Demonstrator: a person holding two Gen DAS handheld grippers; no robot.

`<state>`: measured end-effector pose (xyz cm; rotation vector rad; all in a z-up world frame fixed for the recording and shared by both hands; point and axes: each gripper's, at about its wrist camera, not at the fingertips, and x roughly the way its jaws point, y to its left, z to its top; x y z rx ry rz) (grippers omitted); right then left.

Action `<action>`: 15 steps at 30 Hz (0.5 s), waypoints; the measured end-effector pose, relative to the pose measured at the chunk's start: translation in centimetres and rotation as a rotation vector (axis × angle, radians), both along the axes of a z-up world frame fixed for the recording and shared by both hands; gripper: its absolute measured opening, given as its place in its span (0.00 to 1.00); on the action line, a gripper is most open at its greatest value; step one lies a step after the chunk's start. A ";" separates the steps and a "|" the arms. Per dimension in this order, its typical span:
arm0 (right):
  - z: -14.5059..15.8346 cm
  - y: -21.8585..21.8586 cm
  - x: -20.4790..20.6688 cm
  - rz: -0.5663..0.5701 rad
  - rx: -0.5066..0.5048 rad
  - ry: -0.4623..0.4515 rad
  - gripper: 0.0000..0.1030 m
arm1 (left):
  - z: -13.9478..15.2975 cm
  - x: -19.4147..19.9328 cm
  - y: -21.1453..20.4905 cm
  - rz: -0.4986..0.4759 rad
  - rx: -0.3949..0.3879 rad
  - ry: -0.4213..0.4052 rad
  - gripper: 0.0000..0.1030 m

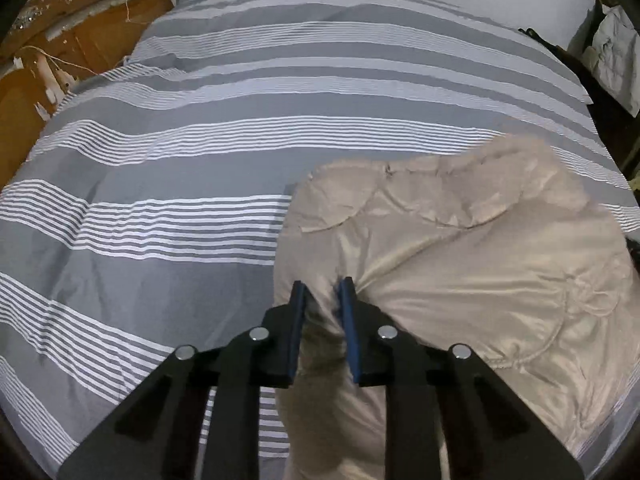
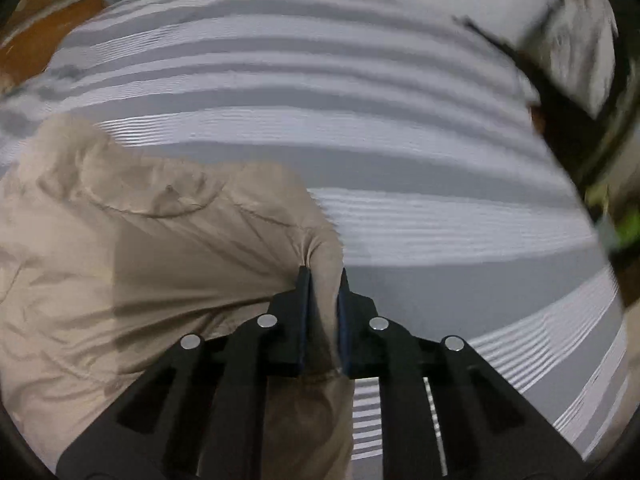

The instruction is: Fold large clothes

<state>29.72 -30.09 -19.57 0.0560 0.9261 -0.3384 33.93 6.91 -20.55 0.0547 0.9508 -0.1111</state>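
Bedding in grey with white stripes (image 1: pixel 200 128) covers the bed and fills everything beyond both grippers. On it lies a beige quilted jacket (image 1: pixel 460 240), shiny and rumpled, spreading ahead and to the right of the left gripper (image 1: pixel 323 286) and to the left of the right gripper (image 2: pixel 325 274). Each gripper is nearly closed, pinching a gathered fold of the jacket between its blue pads (image 1: pixel 348 320). A worn wooden headboard (image 1: pixel 72 40) stands far off, beyond and left of the left gripper.
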 end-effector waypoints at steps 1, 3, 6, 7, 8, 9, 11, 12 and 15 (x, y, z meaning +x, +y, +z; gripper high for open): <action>0.0 -0.3 0.2 -0.016 0.031 0.001 0.14 | 0.1 0.1 -0.3 -0.003 0.020 0.001 0.21; 0.6 -0.9 1.0 -0.048 0.094 -0.004 0.19 | 0.3 0.0 -0.6 -0.008 0.049 0.005 0.22; 3.2 -1.7 0.1 -0.056 0.155 -0.048 0.27 | 1.5 -0.3 -0.2 0.003 0.058 0.008 0.30; 4.1 -1.2 -0.1 -0.045 0.136 -0.061 0.35 | 2.3 -0.5 -0.1 0.016 0.064 -0.008 0.37; 4.5 -0.9 -0.7 -0.024 0.128 -0.073 0.40 | 2.9 -0.8 -0.1 0.023 0.062 -0.023 0.40; 5.6 -0.1 -0.7 0.006 0.108 -0.090 0.40 | 3.3 -1.0 0.2 0.021 0.050 -0.034 0.41; 6.7 1.5 0.1 0.040 0.097 -0.097 0.43 | 4.2 -0.4 -0.7 0.003 0.021 -0.021 0.47; 7.0 2.7 1.0 0.068 0.119 -0.100 0.45 | 4.3 0.3 -1.7 -0.002 0.037 -0.005 0.47; 5.6 4.0 4.0 0.124 0.230 -0.058 0.47 | 3.7 2.4 -4.4 -0.028 0.072 0.038 0.47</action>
